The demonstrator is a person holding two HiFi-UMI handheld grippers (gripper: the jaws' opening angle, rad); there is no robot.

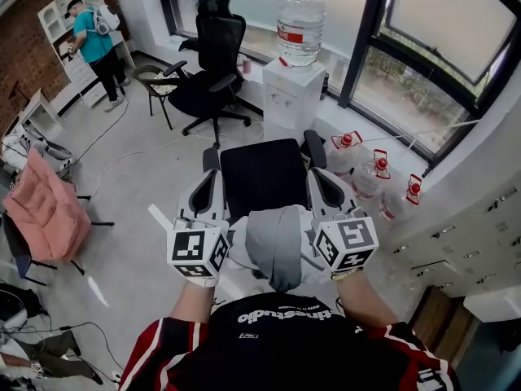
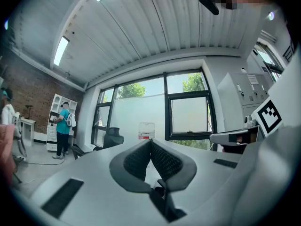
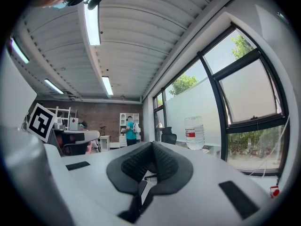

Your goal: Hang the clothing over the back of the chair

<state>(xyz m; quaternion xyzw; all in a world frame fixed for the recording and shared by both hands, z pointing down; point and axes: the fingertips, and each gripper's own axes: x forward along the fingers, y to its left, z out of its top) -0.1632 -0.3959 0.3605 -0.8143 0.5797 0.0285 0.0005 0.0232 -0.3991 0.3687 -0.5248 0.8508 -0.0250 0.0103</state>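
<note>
A grey and white garment (image 1: 275,247) lies draped over the top of the back of a black office chair (image 1: 263,176), right in front of me. Its seat and both armrests show beyond it. My left gripper (image 1: 212,179) is just left of the garment and my right gripper (image 1: 322,179) just right of it, both beside it and pointing away from me. In the left gripper view the gripper (image 2: 150,142) has its dark pads pressed together with nothing between them. The right gripper (image 3: 151,146) looks the same in its own view. The garment is hidden in both gripper views.
A second black office chair (image 1: 213,63) stands farther back. A white water dispenser (image 1: 291,94) stands by the window, with spare water bottles (image 1: 370,173) on the floor to the right. A pink cloth (image 1: 45,206) covers a chair at left. A person in teal (image 1: 94,43) stands by the shelves.
</note>
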